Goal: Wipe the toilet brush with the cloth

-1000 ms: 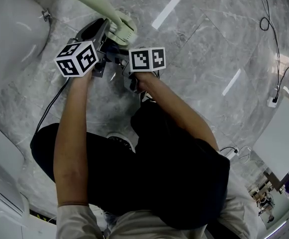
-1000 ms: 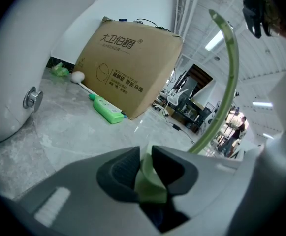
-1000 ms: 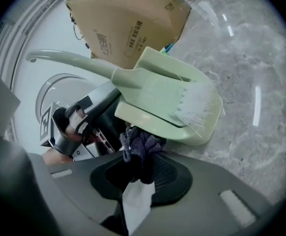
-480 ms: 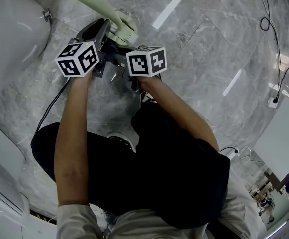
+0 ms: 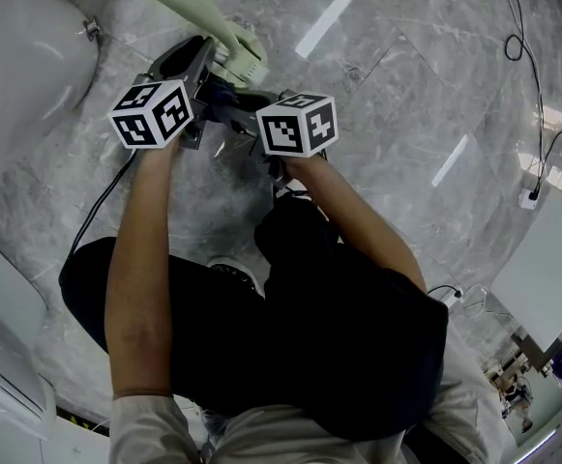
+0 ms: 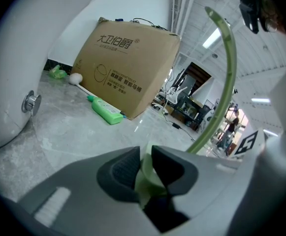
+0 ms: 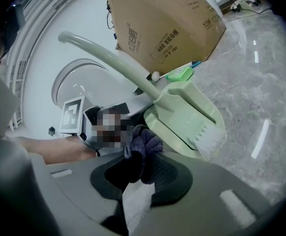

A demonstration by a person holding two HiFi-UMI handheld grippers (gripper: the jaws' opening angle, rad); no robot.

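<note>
Two grippers meet low over the grey marble floor (image 5: 406, 114), each carrying one marker cube. There is one toilet brush (image 7: 187, 119), pale green, with a long curved handle and a flat, wedge-shaped head edged with white bristles. The left gripper (image 6: 145, 161) has its jaws pinched narrow on a pale green part of that brush, and the handle arches up and away from them. In the head view the brush (image 5: 218, 27) slants from the top edge down to the left gripper (image 5: 203, 66).

There is one cloth (image 7: 143, 149), dark blue. It is bunched and clamped between the jaws of the right gripper (image 7: 143, 173), with its tuft poking out just beside the brush head. Whether the two touch, I cannot tell.

One white toilet bowl (image 5: 19, 66) sits at the upper left. One cardboard box (image 6: 128, 75) leans against the wall, with one green bottle (image 6: 106, 113) lying on the floor in front of it
</note>
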